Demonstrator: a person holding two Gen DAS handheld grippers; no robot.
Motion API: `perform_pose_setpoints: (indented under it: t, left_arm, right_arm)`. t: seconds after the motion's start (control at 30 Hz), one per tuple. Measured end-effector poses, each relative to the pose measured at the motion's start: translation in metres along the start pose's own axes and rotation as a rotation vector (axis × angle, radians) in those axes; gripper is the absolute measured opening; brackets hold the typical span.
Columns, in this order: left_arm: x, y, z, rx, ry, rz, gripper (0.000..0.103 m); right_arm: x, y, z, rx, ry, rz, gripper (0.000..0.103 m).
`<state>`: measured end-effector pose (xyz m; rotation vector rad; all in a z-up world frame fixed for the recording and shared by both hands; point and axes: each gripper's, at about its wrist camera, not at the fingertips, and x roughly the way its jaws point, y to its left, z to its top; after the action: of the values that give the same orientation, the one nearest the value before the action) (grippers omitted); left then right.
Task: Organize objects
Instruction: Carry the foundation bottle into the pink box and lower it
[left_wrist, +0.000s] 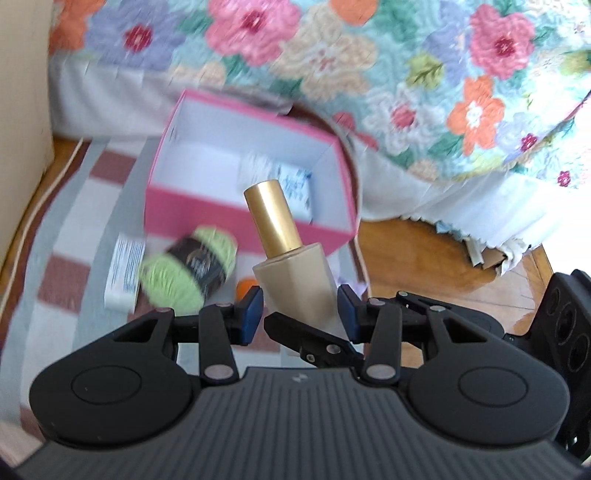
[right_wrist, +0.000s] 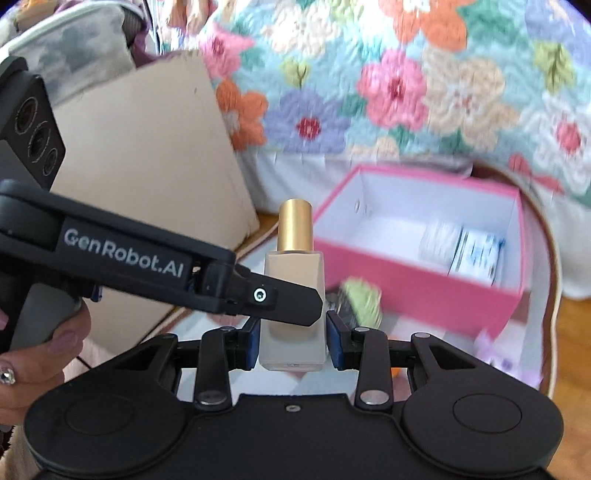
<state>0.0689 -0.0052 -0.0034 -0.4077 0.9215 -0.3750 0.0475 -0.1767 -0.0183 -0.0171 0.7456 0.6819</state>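
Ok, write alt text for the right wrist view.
The right gripper clamps a beige glass bottle with a gold cylindrical cap between its blue-padded fingers, while the left gripper's black finger crosses the bottle's front. Behind sits an open pink cardboard box.

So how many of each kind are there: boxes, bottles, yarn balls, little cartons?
Pink box: 1
Foundation bottle: 1
Green yarn ball: 1
White-and-blue cartons: 3 (blurred; two seem to lie in the box, one beside the yarn)
Total: 6
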Motion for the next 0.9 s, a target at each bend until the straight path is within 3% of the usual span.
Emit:
perform_pose_setpoints:
  t: [0.27, 0.53, 0.9]
  left_arm:
    - [0.012, -0.011, 0.073, 0.028, 0.007, 0.006, 0.043]
    - [0.071, -0.003, 0.143, 0.029, 0.013, 0.104, 0.043]
    - [0.181, 0.04, 0.184, -0.05, 0.077, 0.131, 0.042]
  right_arm:
    - [0.018, -0.03, 0.069, 0.061, 0.016, 0.014, 0.04]
    - [0.08, -0.079, 0.117, 0.204, 0.029, 0.071, 0.04]
    - [0.179, -0.149, 0.121, 0.417, 0.133, 0.047, 0.04]
